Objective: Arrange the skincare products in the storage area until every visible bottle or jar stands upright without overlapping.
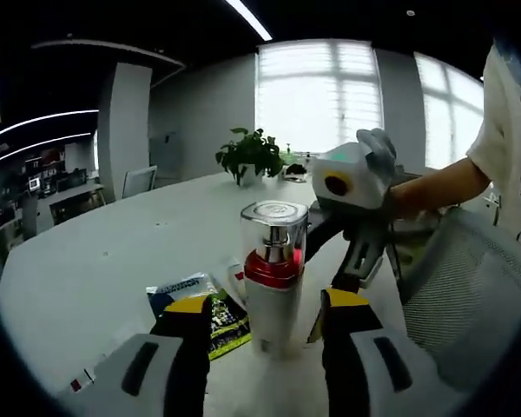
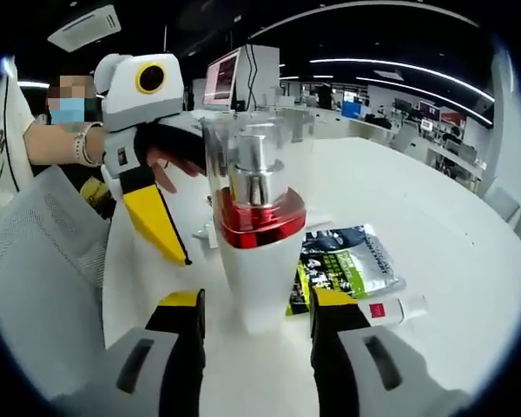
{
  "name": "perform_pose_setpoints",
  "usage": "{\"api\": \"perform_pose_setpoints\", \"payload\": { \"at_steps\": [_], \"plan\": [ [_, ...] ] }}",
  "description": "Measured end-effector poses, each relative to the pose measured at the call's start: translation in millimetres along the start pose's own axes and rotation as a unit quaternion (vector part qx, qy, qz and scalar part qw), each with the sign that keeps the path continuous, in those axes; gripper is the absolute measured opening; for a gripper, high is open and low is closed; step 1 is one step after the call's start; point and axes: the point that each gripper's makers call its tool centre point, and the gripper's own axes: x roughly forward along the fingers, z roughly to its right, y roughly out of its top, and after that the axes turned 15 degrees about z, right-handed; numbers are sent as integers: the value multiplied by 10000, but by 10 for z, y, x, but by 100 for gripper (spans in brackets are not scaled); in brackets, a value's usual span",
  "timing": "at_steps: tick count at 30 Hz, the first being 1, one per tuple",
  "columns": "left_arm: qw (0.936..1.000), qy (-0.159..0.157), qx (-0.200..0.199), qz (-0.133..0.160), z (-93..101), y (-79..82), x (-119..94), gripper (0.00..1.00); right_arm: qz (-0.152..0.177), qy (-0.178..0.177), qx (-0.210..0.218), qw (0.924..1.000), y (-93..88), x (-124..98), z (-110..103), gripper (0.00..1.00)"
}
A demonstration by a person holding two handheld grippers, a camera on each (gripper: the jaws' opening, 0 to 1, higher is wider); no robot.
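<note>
Upright pump bottle (image 1: 273,278) between left tongs (image 1: 265,326).

The room is a large open office with a dark ceiling and long strip lights (image 1: 247,17). A big white table (image 1: 104,261) takes the foreground. Behind it, tall bright windows (image 1: 317,91) give daylight, and a potted plant (image 1: 250,156) stands on the far edge. A grey mesh chair (image 1: 464,287) is beside the table. Computer monitors (image 2: 226,78) and more desks (image 2: 451,152) stand further away.
</note>
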Motion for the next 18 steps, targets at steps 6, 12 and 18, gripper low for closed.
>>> {"api": "perform_pose_setpoints", "payload": {
  "at_steps": [6, 12, 18],
  "plan": [
    [9997, 106, -38, -194, 18, 16, -183, 64, 59, -185, -91, 9998, 123, -91, -40, 62],
    [9989, 244, 88, -385, 36, 35, -364, 79, 96, -400, -14, 9992, 216, -201, -86, 77],
    [9979, 381, 60, -513, 10, 55, -572, 91, 209, -635, 50, 9978, 345, -351, -134, 86]
  ]
}}
